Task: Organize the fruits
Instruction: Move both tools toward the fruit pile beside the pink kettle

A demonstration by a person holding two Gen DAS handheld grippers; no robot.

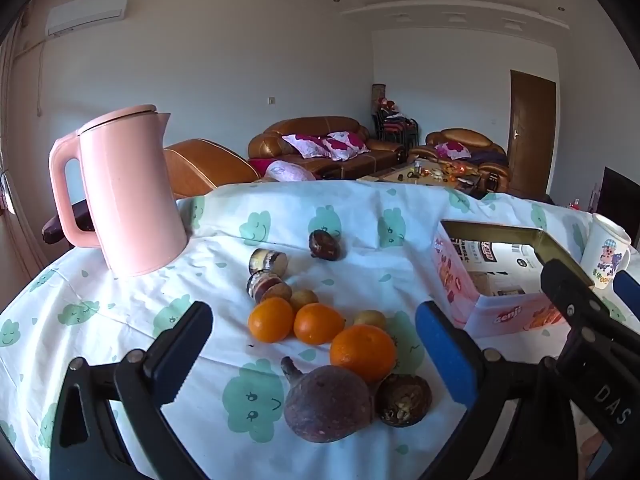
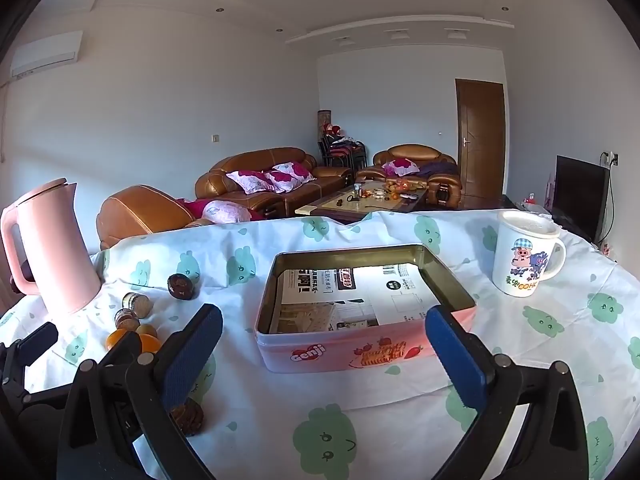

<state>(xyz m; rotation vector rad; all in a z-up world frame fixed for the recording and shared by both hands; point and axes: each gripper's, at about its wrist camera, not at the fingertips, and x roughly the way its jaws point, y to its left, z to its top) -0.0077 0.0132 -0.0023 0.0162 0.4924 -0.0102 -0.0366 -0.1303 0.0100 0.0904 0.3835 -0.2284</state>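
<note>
Fruits lie on the tablecloth in the left wrist view: three oranges (image 1: 362, 352), a big purple fruit (image 1: 326, 404), dark brown fruits (image 1: 404, 400), small yellow fruits (image 1: 370, 319) and cut pieces (image 1: 268, 262). My left gripper (image 1: 314, 346) is open and empty, its fingers either side of the pile, just above it. An open pink Genji tin (image 2: 360, 350) sits to the right of the fruit; only printed paper shows inside. My right gripper (image 2: 324, 354) is open and empty in front of the tin. It also shows in the left wrist view (image 1: 576, 304).
A pink kettle (image 1: 128, 196) stands at the table's back left. A white cartoon mug (image 2: 524, 254) stands right of the tin. The table's far edge (image 2: 280, 220) drops off toward sofas and a coffee table.
</note>
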